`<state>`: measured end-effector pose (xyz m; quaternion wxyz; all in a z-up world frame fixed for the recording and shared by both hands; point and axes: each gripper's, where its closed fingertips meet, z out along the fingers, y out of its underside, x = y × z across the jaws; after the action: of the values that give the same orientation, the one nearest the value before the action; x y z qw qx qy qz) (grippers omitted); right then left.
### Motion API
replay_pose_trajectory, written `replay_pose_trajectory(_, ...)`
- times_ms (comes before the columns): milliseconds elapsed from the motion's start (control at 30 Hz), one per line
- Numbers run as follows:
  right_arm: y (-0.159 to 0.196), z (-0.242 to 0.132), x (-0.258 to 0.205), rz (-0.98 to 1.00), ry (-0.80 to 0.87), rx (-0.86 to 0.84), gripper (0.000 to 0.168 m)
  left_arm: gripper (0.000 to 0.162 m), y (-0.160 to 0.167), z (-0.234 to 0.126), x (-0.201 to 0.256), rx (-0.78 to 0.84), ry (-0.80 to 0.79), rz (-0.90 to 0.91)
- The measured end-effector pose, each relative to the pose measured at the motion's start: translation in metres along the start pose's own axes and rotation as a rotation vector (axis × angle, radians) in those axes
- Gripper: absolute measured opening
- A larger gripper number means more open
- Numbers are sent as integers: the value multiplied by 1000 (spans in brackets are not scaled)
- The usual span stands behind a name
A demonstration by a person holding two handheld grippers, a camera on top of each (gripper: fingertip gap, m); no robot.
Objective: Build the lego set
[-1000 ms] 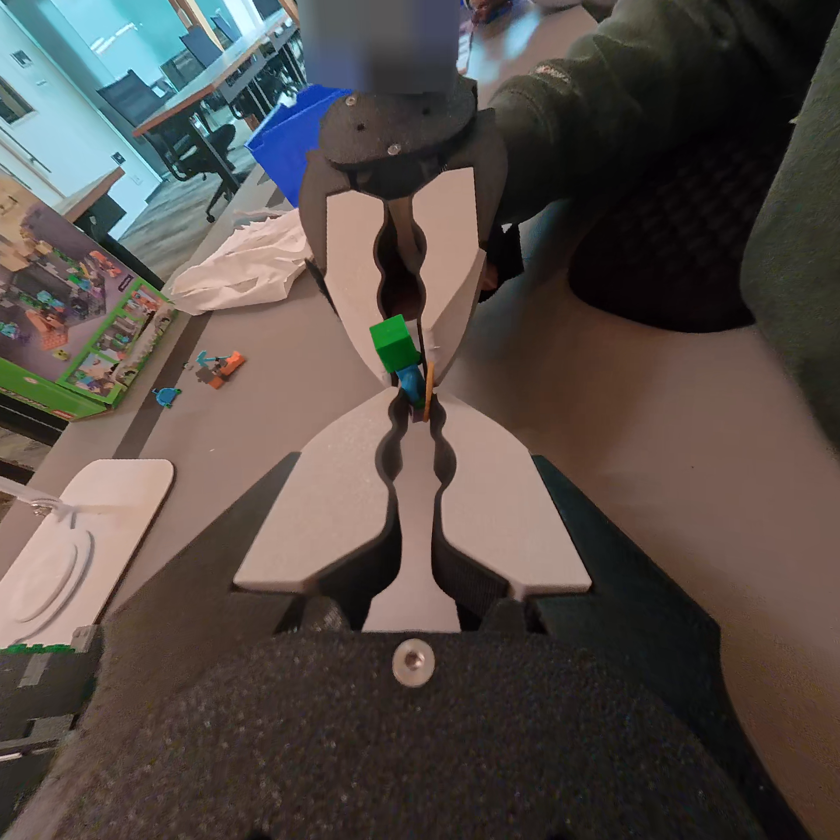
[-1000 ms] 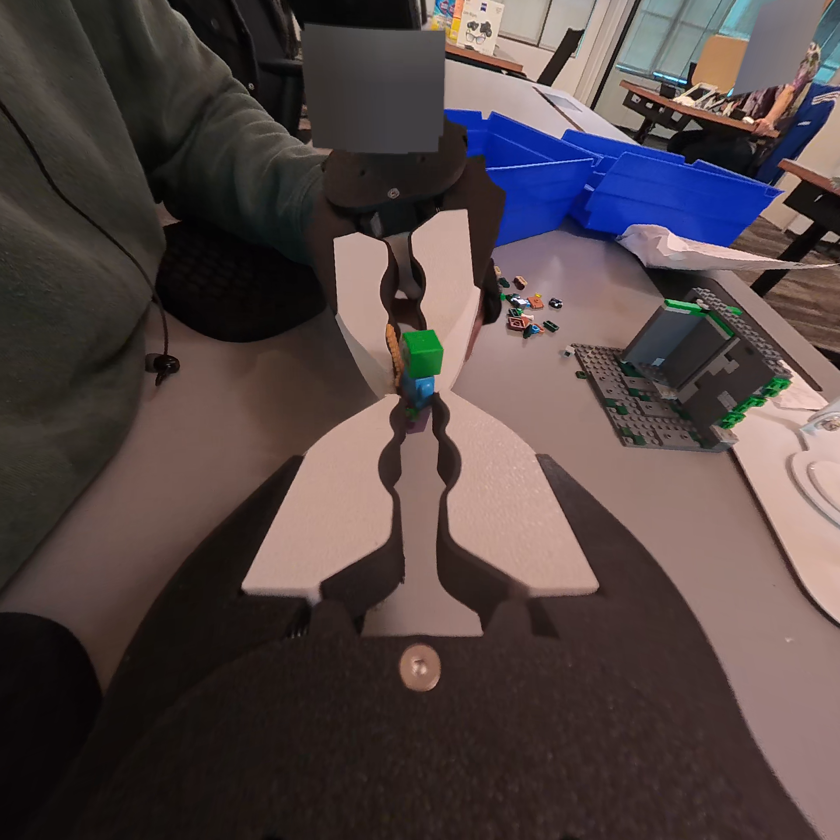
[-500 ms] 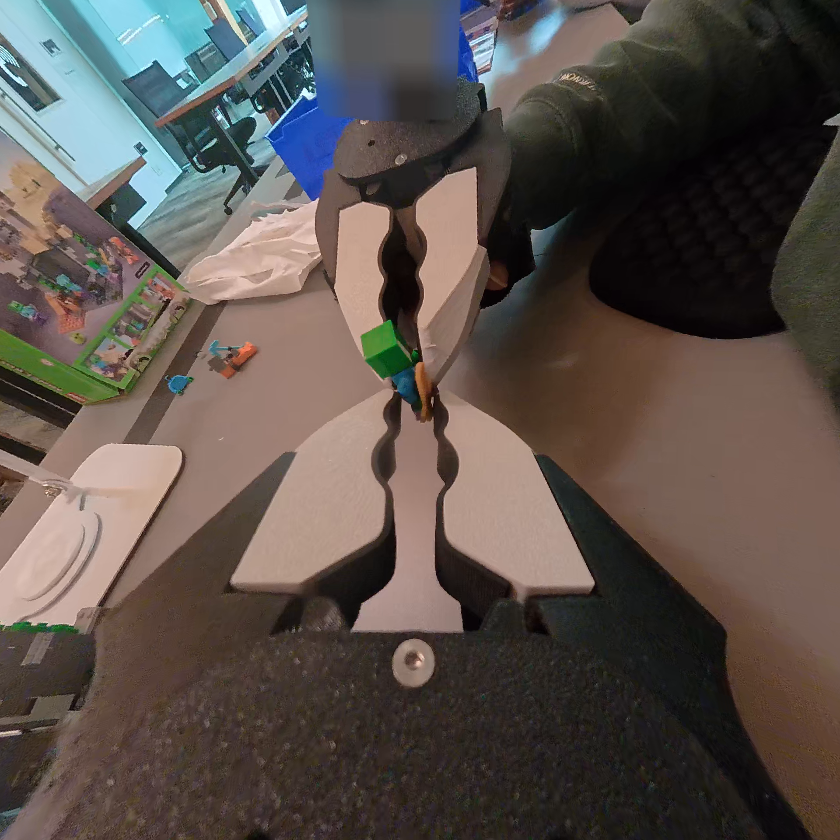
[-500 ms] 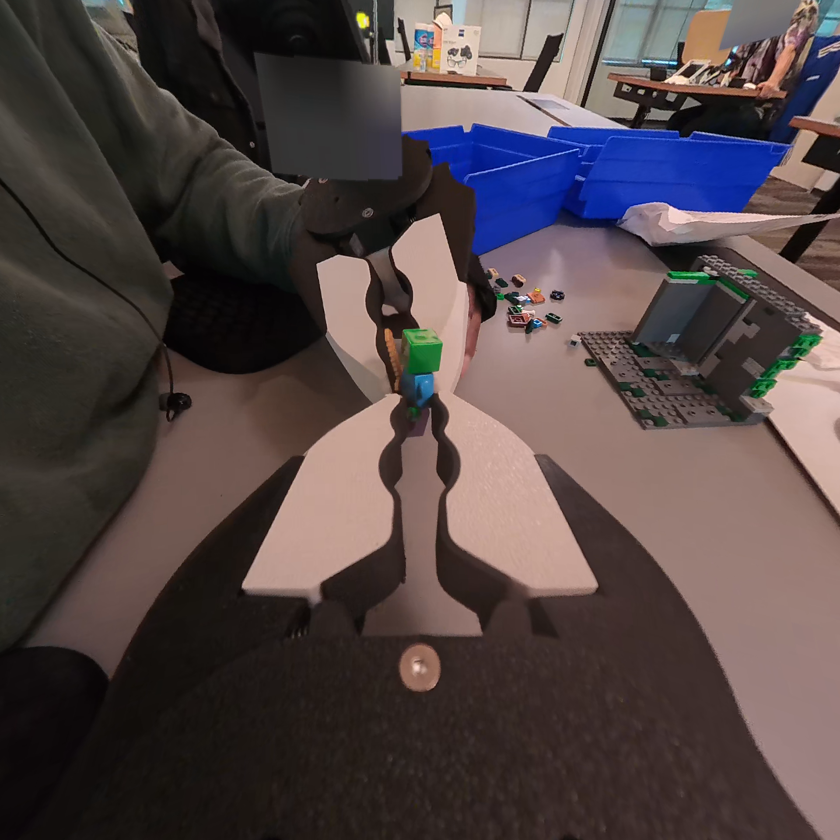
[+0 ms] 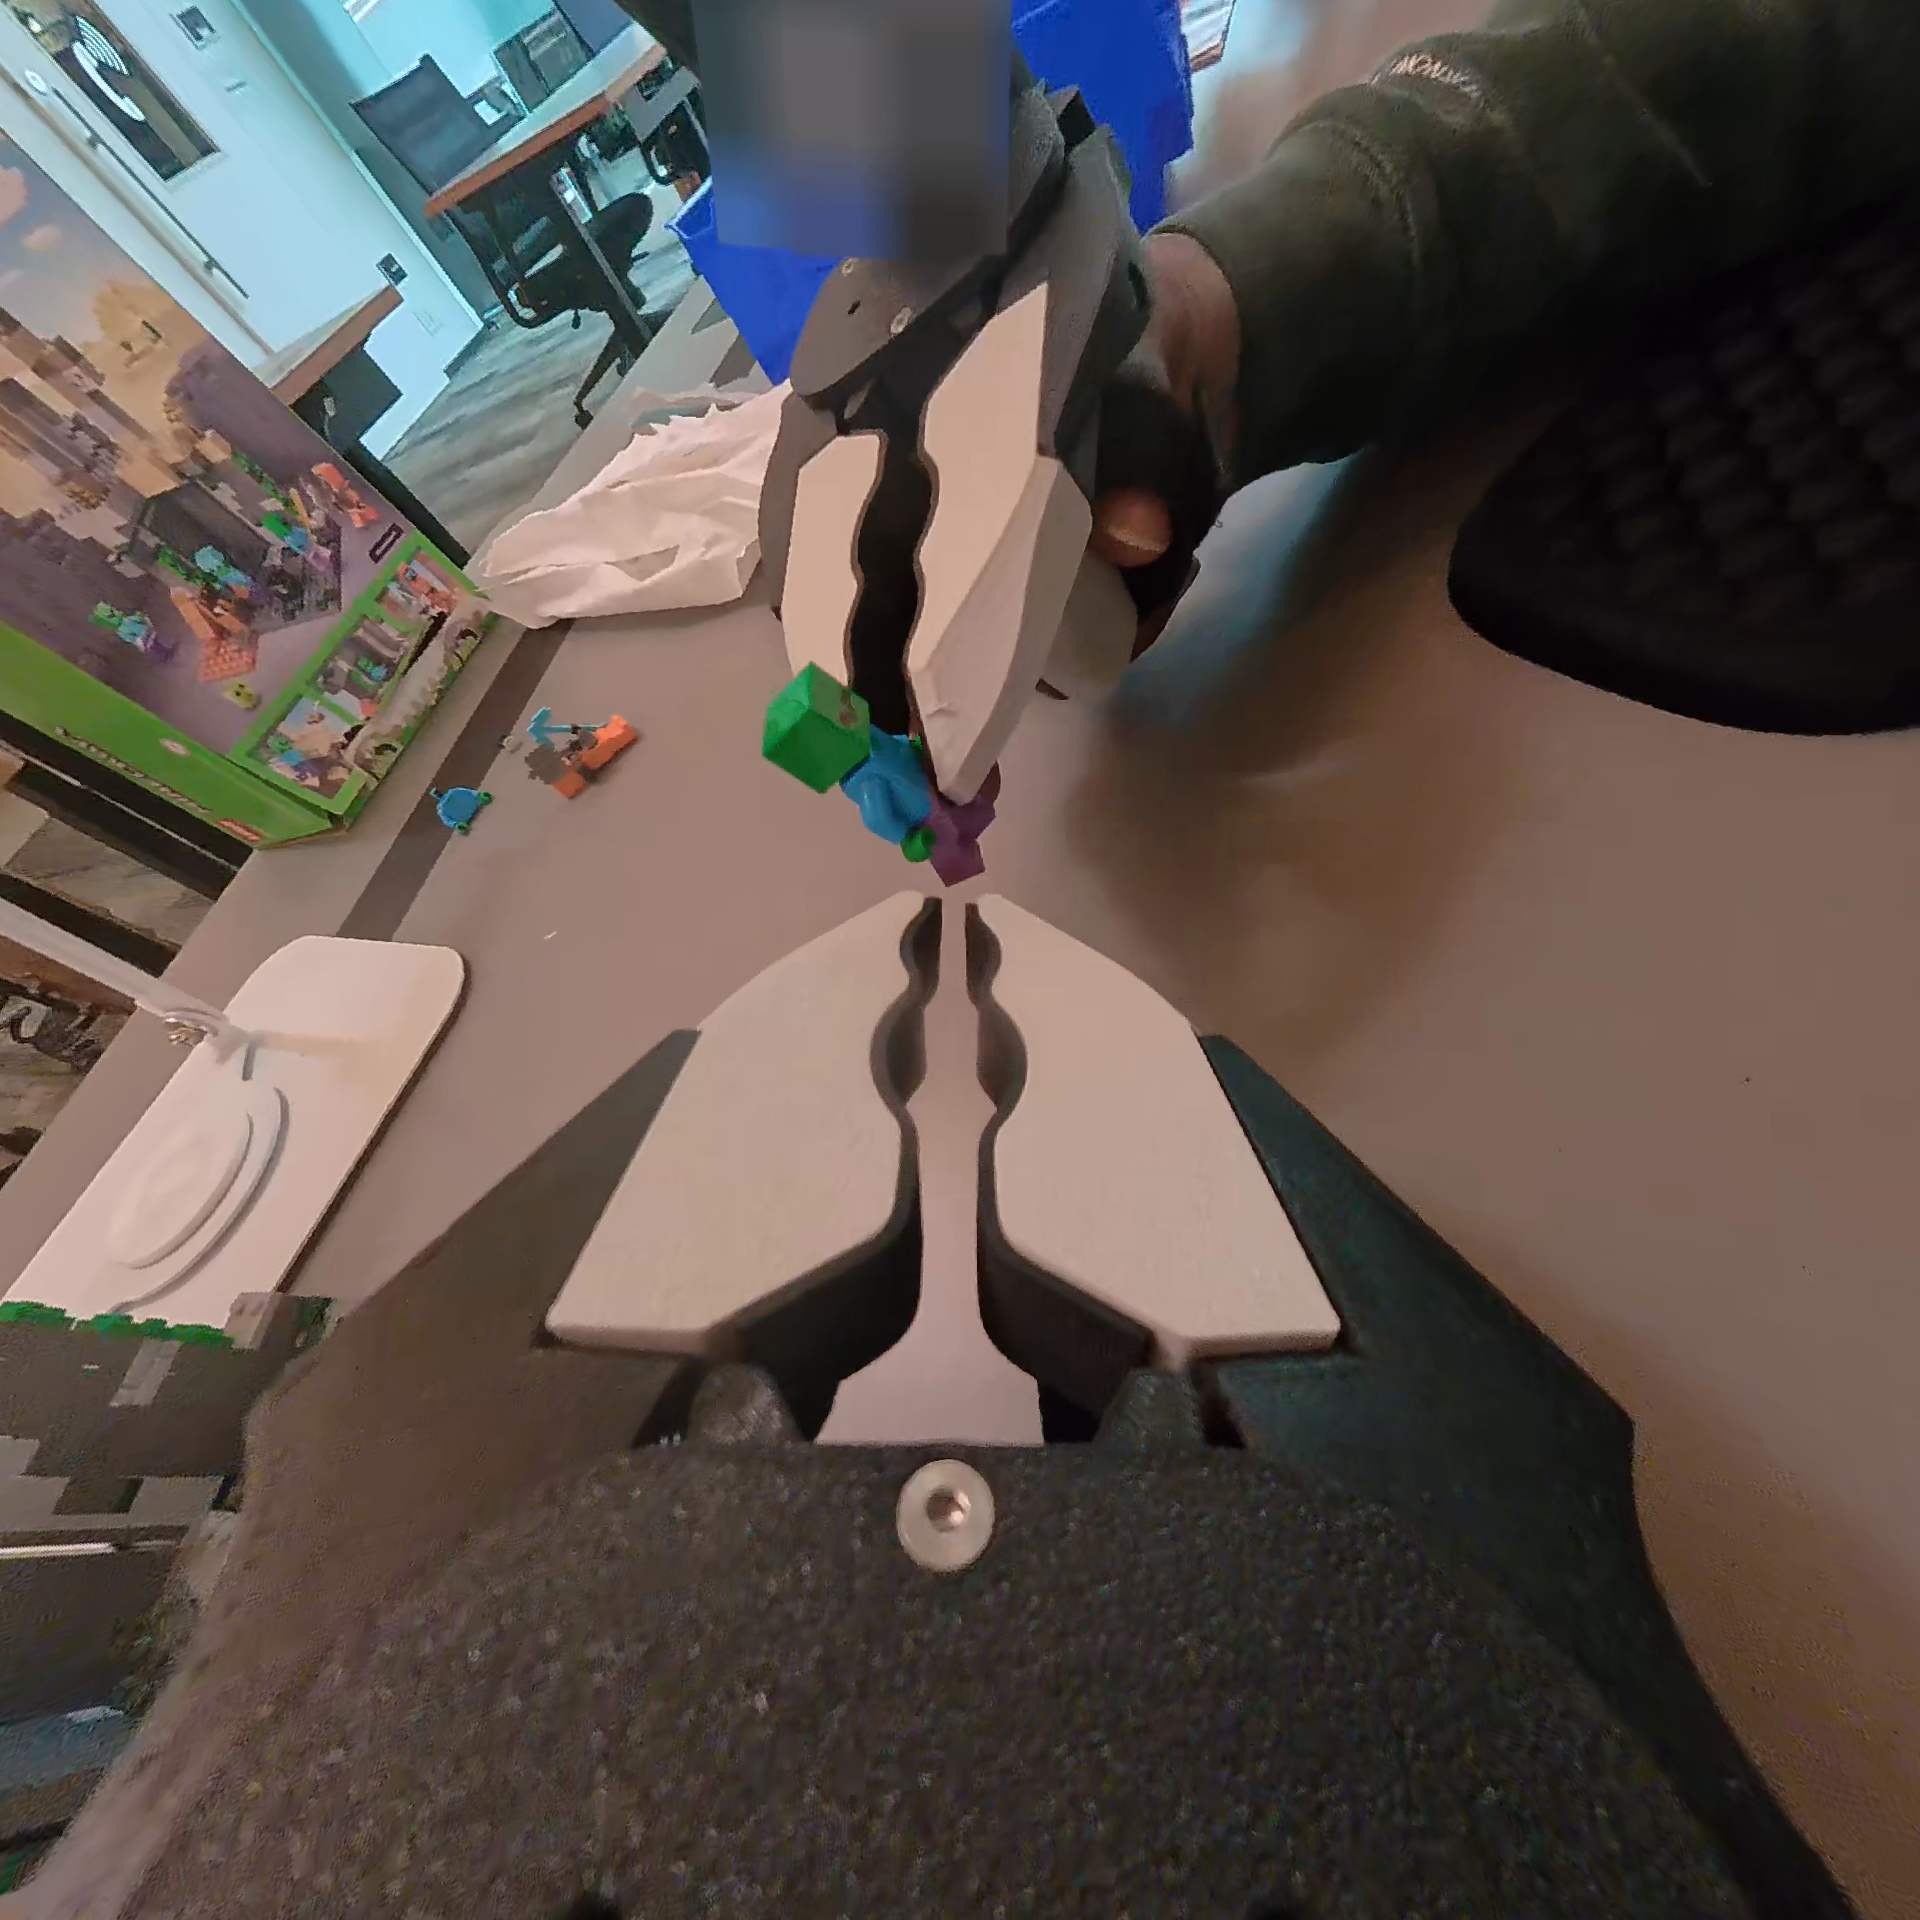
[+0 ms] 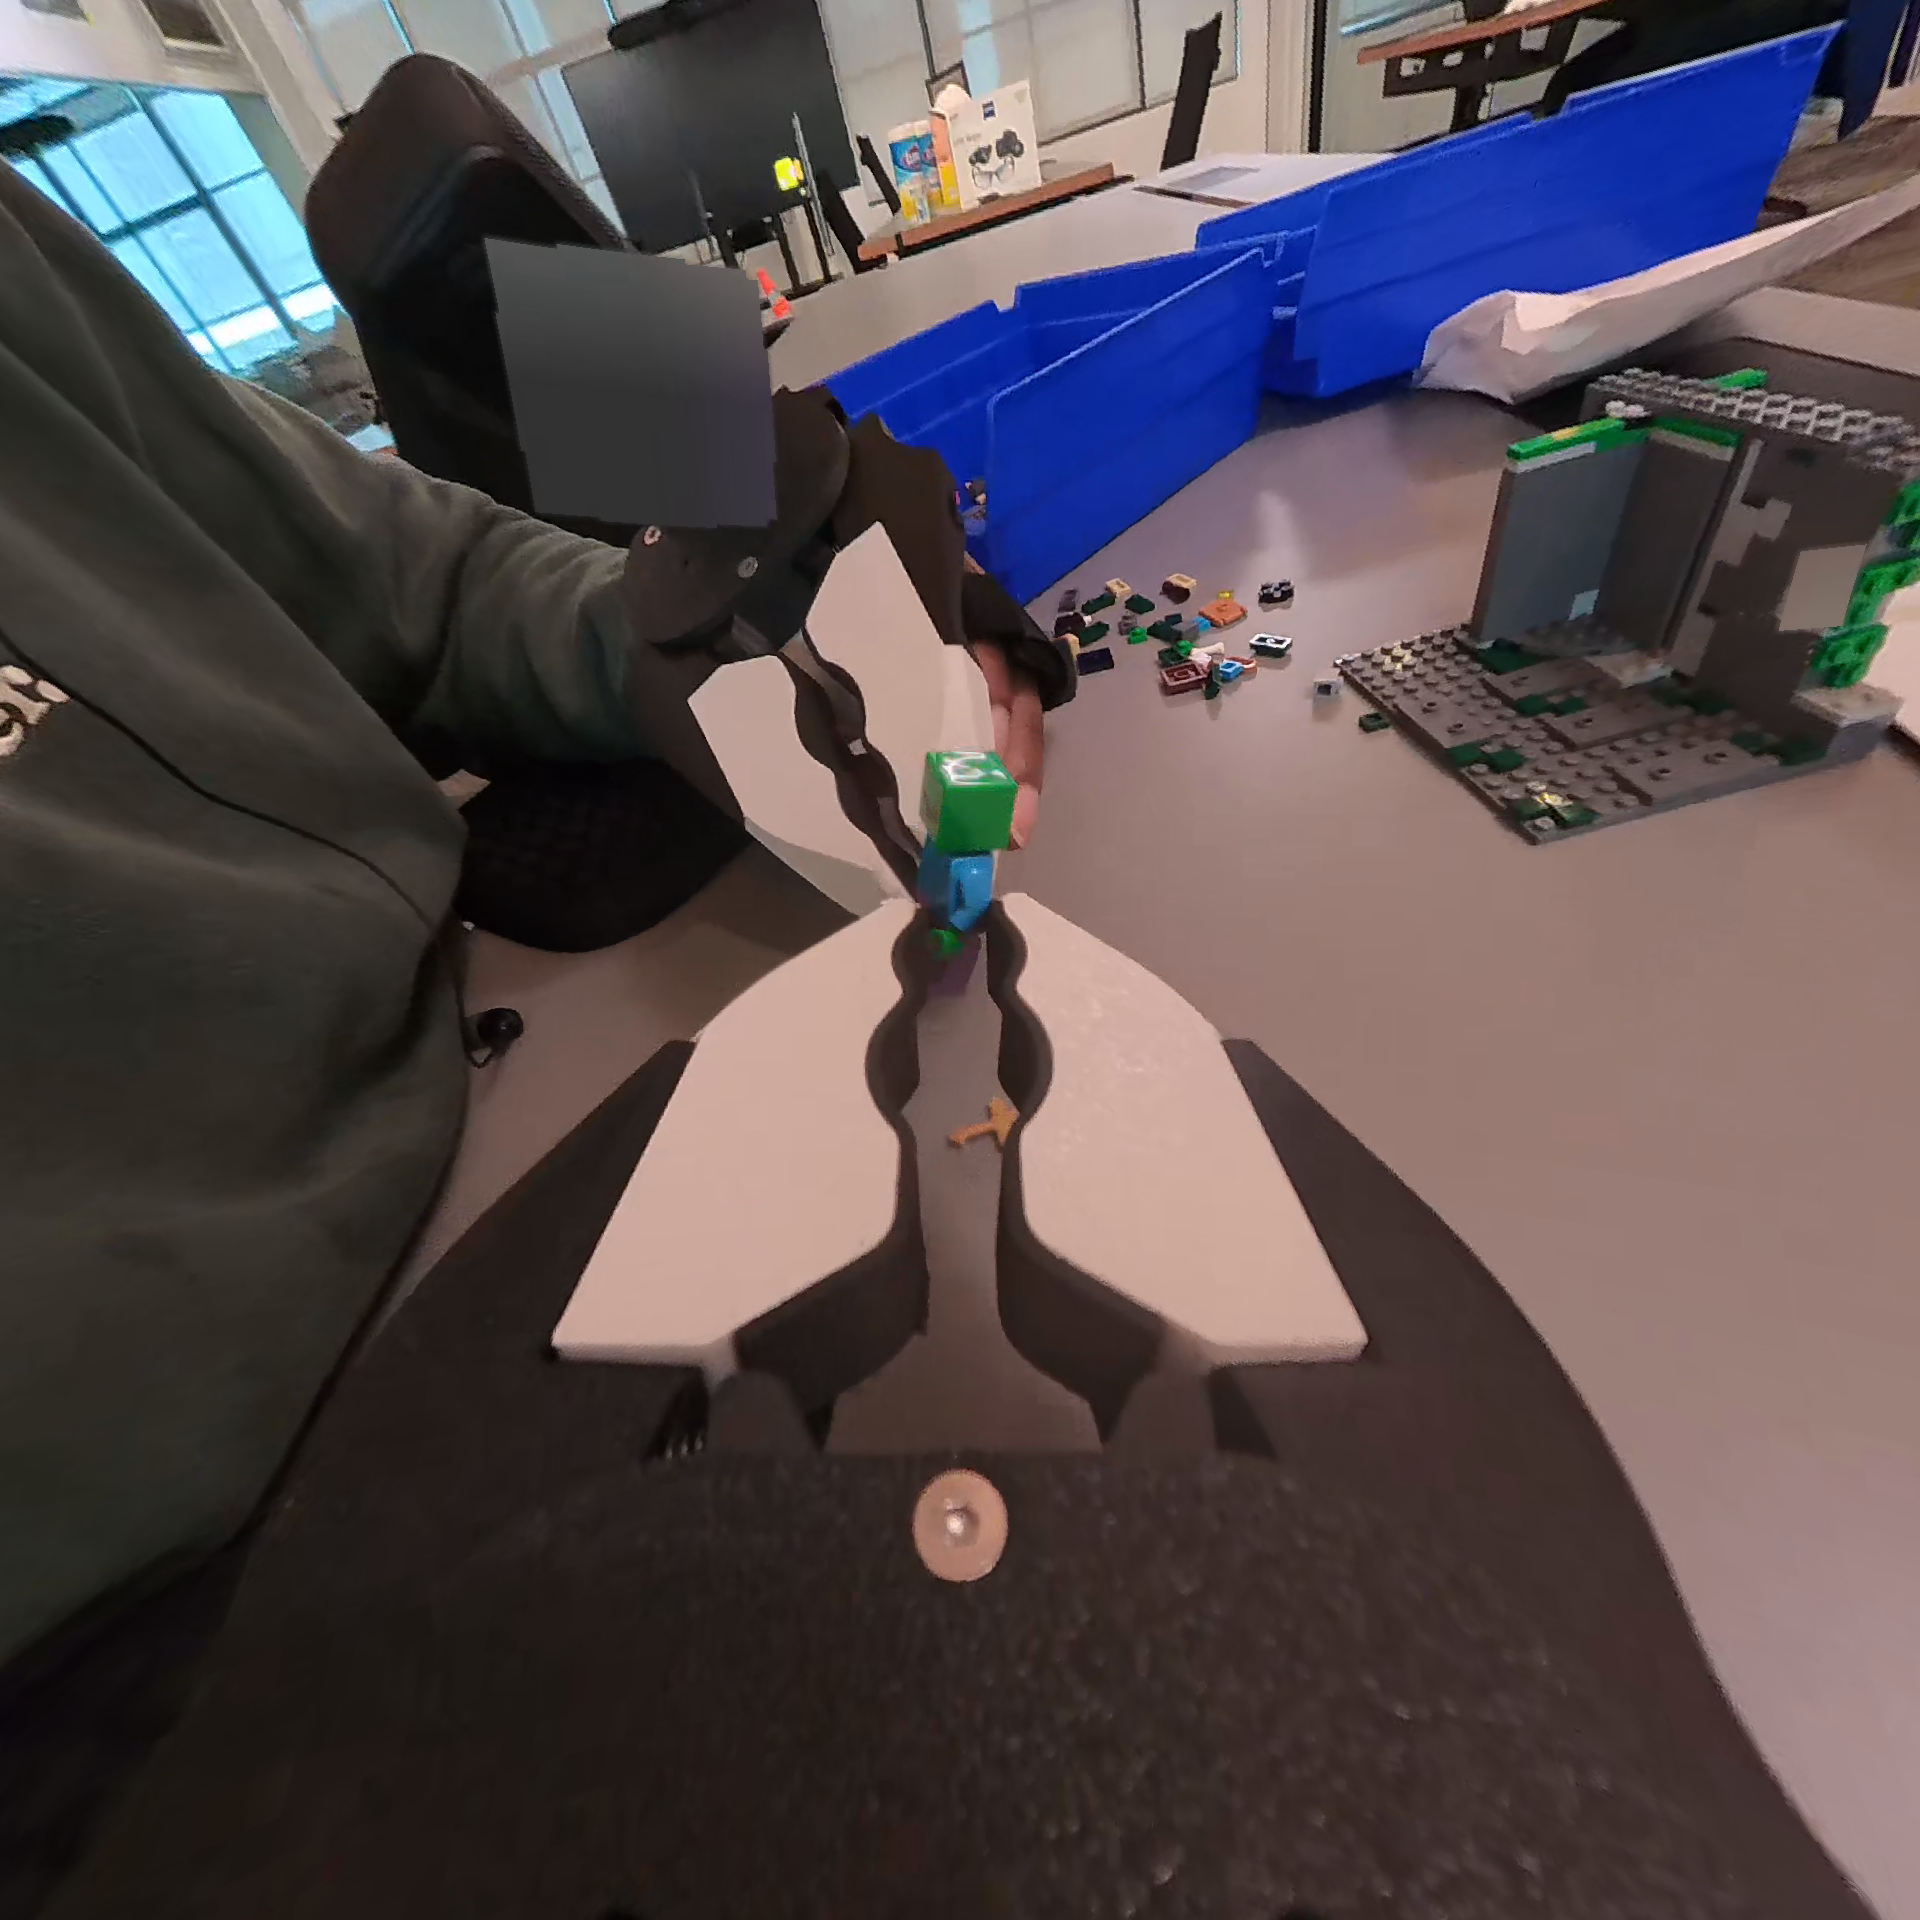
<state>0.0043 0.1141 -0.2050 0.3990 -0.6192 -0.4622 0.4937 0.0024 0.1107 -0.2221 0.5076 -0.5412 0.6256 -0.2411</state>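
Observation:
A minifigure with a green cube head, blue torso and purple legs [image 6: 964, 831] is held by its legs in my right gripper [image 6: 951, 920], which is shut on it. In the left wrist view the figure [image 5: 873, 774] hangs tilted from that gripper's tips above the grey table. My left gripper [image 5: 951, 904] is shut and empty, just short of the figure's legs and not touching it. A small tan piece [image 6: 982, 1127] shows on the table between my right fingers.
A grey and green lego build on a baseplate [image 6: 1662, 665] stands at the right, with loose small pieces [image 6: 1184, 634] and blue bins [image 6: 1143, 416] behind. The set's box [image 5: 208, 582], a white bag [image 5: 623, 530], a white pad [image 5: 239, 1122] and a few pieces [image 5: 582, 748] lie left. Both grippers' tips are close together, under 4 cm apart.
The two grippers have drawn apart. The tan piece has left my left gripper's tips and now shows on the table. The left jaws have closed further. The figure stays in the right gripper, more tilted.

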Motion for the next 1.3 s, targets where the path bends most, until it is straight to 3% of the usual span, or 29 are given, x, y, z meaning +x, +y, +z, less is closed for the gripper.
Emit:
replay_pose_trajectory(400,4,1,0,138,-61,-1,10,6,-7,1,-4,45,-35,-21)
replay_pose_trajectory(900,7,8,17,-153,206,-89,9,3,-3,0,-5,49,115,-477)
replay_pose_trajectory(1300,4,9,20,-324,303,-94,9,2,-14,-4,-5,181,262,-761)
